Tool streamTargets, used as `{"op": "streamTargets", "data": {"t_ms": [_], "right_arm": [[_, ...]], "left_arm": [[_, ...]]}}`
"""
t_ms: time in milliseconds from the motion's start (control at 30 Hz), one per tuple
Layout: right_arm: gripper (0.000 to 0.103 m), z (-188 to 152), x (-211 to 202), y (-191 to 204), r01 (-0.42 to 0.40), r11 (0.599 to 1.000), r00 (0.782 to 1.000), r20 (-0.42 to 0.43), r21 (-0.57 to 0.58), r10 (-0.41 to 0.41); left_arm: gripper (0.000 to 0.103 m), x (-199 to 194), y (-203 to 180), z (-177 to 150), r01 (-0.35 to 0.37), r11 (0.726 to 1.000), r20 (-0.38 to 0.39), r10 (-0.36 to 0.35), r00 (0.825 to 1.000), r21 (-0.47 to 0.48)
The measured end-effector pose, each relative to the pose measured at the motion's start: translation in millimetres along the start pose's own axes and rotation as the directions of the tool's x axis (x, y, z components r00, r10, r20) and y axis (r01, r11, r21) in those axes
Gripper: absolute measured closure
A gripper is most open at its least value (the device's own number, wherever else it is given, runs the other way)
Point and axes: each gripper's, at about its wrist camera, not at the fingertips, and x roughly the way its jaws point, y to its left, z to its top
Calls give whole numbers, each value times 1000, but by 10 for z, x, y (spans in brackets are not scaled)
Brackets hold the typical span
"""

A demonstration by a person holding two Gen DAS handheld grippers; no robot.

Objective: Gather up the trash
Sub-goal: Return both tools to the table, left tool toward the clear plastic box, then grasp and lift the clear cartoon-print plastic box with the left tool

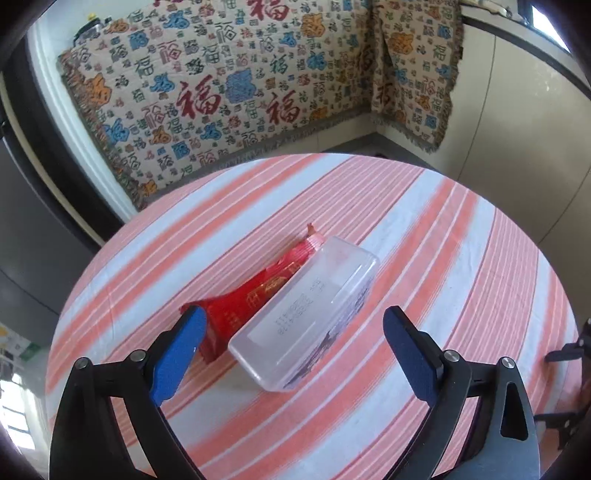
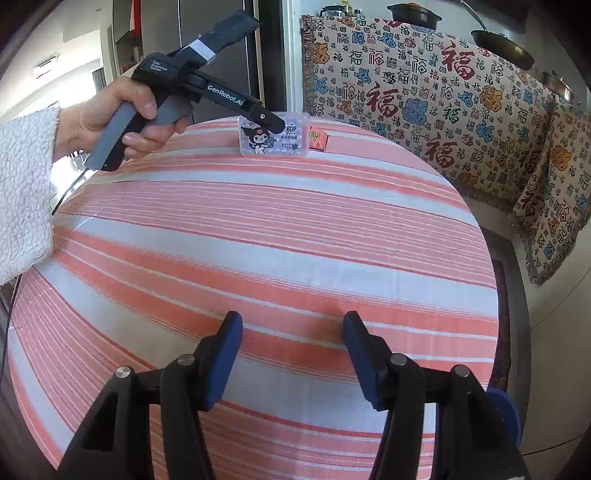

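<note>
A lived-in home, seemingly a dining corner: a round table (image 2: 258,236) wears a pink-and-white striped cloth, and a corner bench behind it is draped with fringed woven throws (image 1: 229,85) covered in printed Chinese characters. Dark cooking pots (image 2: 415,14) and a pan (image 2: 502,44) stand on the ledge above the bench, and pale floor tiles (image 1: 517,155) show beyond the table

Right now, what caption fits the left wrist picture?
Open left gripper poised over a clear plastic box and red wrapper on the striped tablecloth.
</note>
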Motion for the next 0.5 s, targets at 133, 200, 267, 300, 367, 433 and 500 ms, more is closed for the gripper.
{"op": "streamTargets", "data": {"t_ms": [133,200,267,300,367,433,500], "right_arm": [[45,13,17,-18,0,1000,1000,7,1,0],[45,19,27,-14,4,1000,1000,9,2,-4],[45,35,33,-12,6,1000,1000,8,5,-6],[45,44,39,-21,5,1000,1000,7,9,-5],[45,48,41,-34,1,1000,1000,6,19,-1],[45,44,35,-48,-3,1000,1000,7,31,2],[45,29,22,-57,-4,999,1000,9,40,4]], "left_arm": [[53,-10,-39,-48,2,1000,-16,-2,1000,3],[61,-104,-2,-85,20,998,-27,-22,999,-55],[67,-268,23,-196,69,989,-25,-73,997,-132],[67,-373,30,-279,99,979,-21,-105,994,-176],[67,-570,27,-477,165,949,-15,-175,984,-268],[67,-742,42,-759,217,903,-9,-238,971,-372],[68,-838,62,-1048,226,864,-14,-260,966,-450]]}}
